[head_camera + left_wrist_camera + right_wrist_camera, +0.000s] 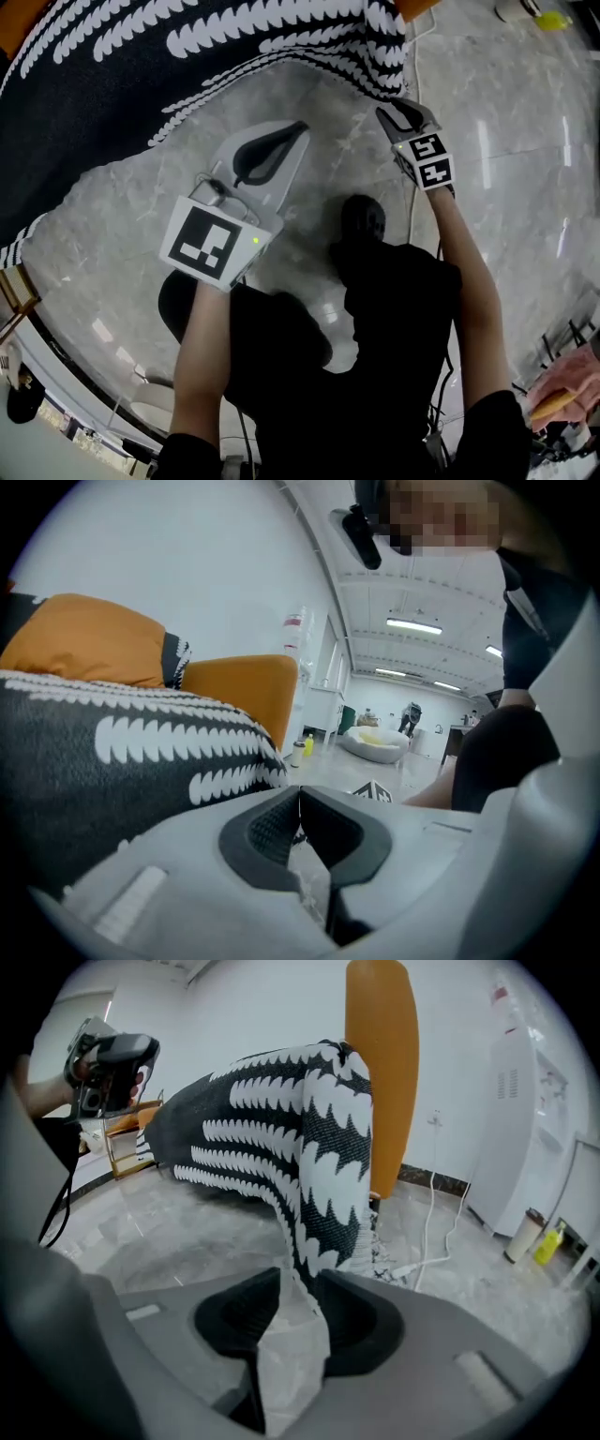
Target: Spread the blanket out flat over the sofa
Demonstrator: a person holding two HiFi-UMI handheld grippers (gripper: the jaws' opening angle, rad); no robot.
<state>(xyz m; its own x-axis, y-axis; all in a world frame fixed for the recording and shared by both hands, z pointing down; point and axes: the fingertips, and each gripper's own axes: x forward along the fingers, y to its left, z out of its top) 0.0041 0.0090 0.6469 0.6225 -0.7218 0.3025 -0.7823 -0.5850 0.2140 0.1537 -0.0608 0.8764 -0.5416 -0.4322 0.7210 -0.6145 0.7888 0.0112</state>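
The black blanket [187,66] with rows of white leaf marks lies over the orange sofa [417,7], and its edge hangs toward the marble floor. In the right gripper view the blanket [291,1129] drapes down over the sofa's arm [380,1044]. Its lower corner ends right at my right gripper [300,1283], whose jaws stand apart with floor showing between them. The pads do not press on the cloth. My right gripper [405,117] sits at that corner. My left gripper [272,150] hovers over bare floor, shut on nothing, its pads meeting [300,803] beside the blanket [112,752].
A white cable [441,1232] trails on the floor by the sofa's end. A yellow bottle [547,1244] stands next to a white cabinet [525,1119] at the right. A gold-framed side table [14,291] is at the far left. The person's shoe [364,220] stands between the grippers.
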